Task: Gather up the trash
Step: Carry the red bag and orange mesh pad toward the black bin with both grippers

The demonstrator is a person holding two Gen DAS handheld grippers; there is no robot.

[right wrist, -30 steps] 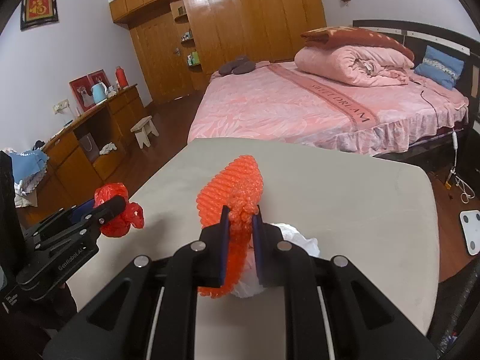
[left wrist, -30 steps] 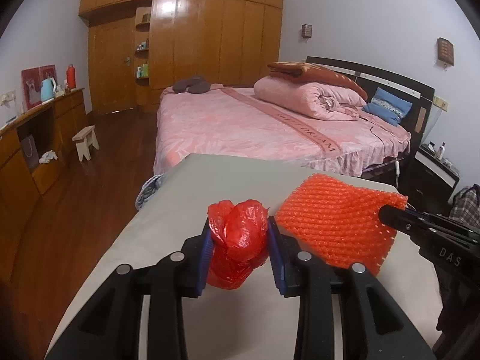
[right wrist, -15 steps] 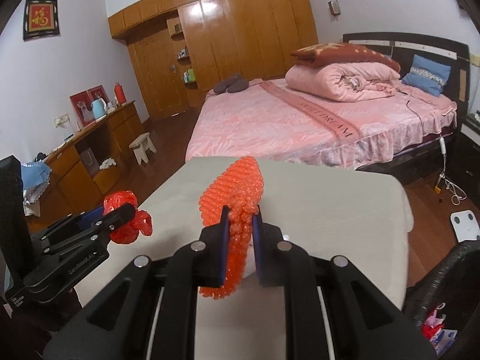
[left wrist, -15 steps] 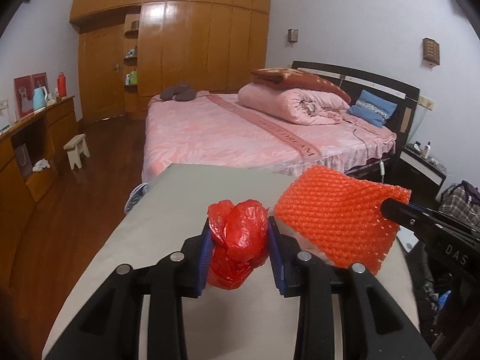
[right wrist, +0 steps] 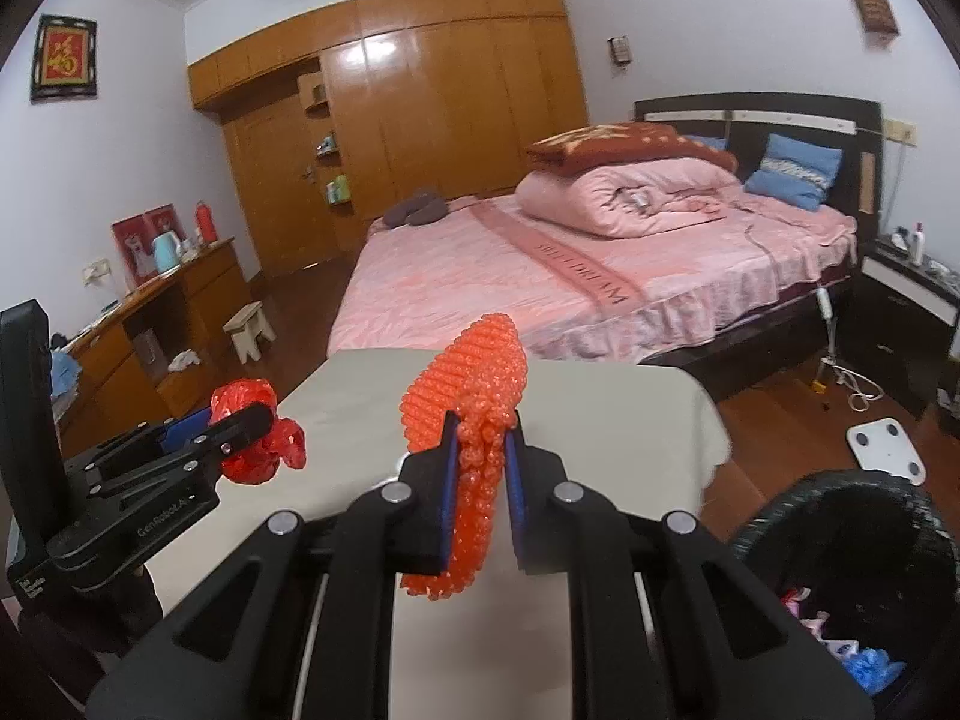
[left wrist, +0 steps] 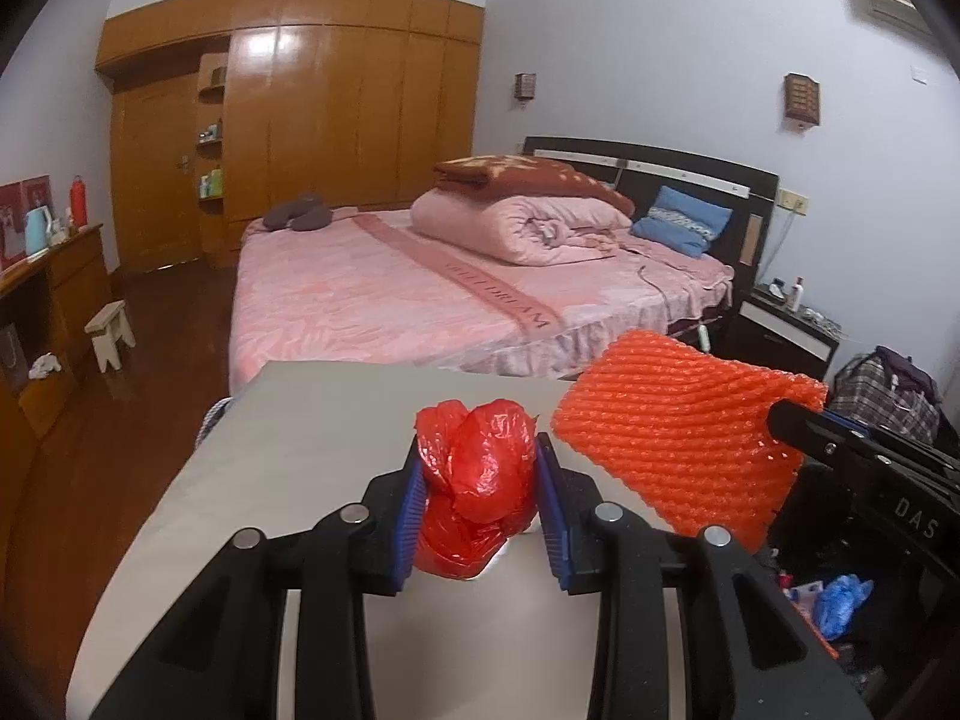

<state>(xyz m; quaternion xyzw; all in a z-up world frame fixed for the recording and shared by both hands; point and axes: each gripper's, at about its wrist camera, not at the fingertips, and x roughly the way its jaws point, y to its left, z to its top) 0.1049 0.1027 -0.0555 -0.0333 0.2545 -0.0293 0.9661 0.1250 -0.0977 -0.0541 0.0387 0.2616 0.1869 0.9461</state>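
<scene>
My left gripper (left wrist: 480, 498) is shut on a crumpled red plastic bag (left wrist: 474, 480) and holds it above the grey table (left wrist: 300, 450). The bag also shows in the right wrist view (right wrist: 255, 441). My right gripper (right wrist: 480, 462) is shut on an orange foam net (right wrist: 474, 408), held upright above the table's right part. The net also shows in the left wrist view (left wrist: 678, 444), to the right of the red bag. A black bin lined with a black bag (right wrist: 864, 576) stands on the floor right of the table, with trash inside.
A pink bed (left wrist: 432, 294) stands beyond the table. A wooden wardrobe (left wrist: 300, 120) fills the back wall. A low wooden cabinet (right wrist: 150, 324) and a small stool (right wrist: 249, 330) stand at the left. A white scale (right wrist: 885, 447) lies on the floor near the bin.
Both grippers have lifted and swung right with their loads. The black bin has come into the right wrist view at the lower right.
</scene>
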